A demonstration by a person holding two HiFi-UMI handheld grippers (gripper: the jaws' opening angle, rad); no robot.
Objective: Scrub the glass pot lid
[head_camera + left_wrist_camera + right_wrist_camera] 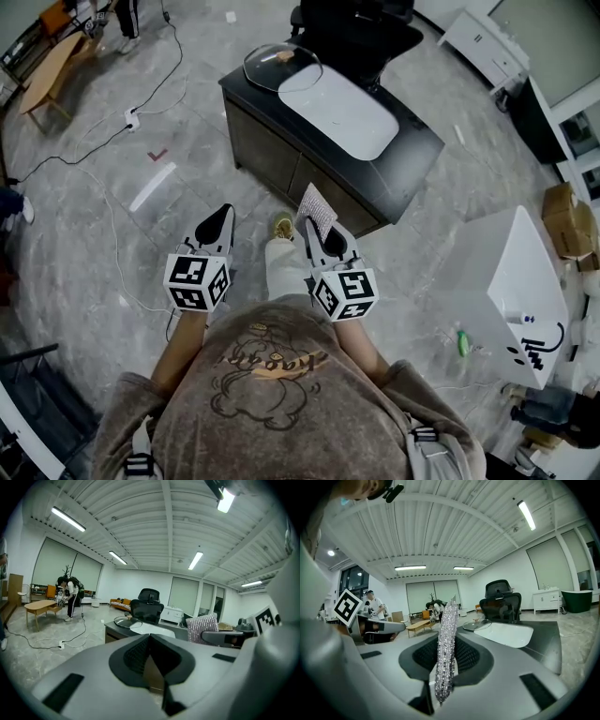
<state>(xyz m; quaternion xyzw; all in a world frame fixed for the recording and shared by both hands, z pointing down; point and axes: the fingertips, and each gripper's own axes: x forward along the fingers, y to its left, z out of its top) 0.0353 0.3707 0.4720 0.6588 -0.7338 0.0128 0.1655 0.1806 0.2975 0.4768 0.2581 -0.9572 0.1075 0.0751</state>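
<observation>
1. The left gripper (151, 638) has its fingers pressed together, with nothing between them.
2. The right gripper (444, 667) has its fingers pinching a silvery scrubber (446, 639). The scrubber stands edge-on and sticks out past the fingertips.
3. The two grippers are side by side and apart. Both point toward a dark desk (412, 159), and neither touches it.
4. The lid (281, 66) is well ahead of both sets of fingertips, on the desk's far-left corner. It lies dome up with its knob on top.
5. A white mat (342, 112) lies on the desk beyond the right fingertips. The lid's rim meets the mat's far end; I cannot tell whether it overlaps the mat or only touches it.
6. A black chair (361, 33) stands beyond the desk, further from the fingers than the lid.
7. A cable (103, 150) runs over the floor to the left of the left fingers and well away from them.
8. In the left gripper view, a person (70, 597) bends by a low wooden table (42, 606), far beyond the fingertips and to their left.
</observation>
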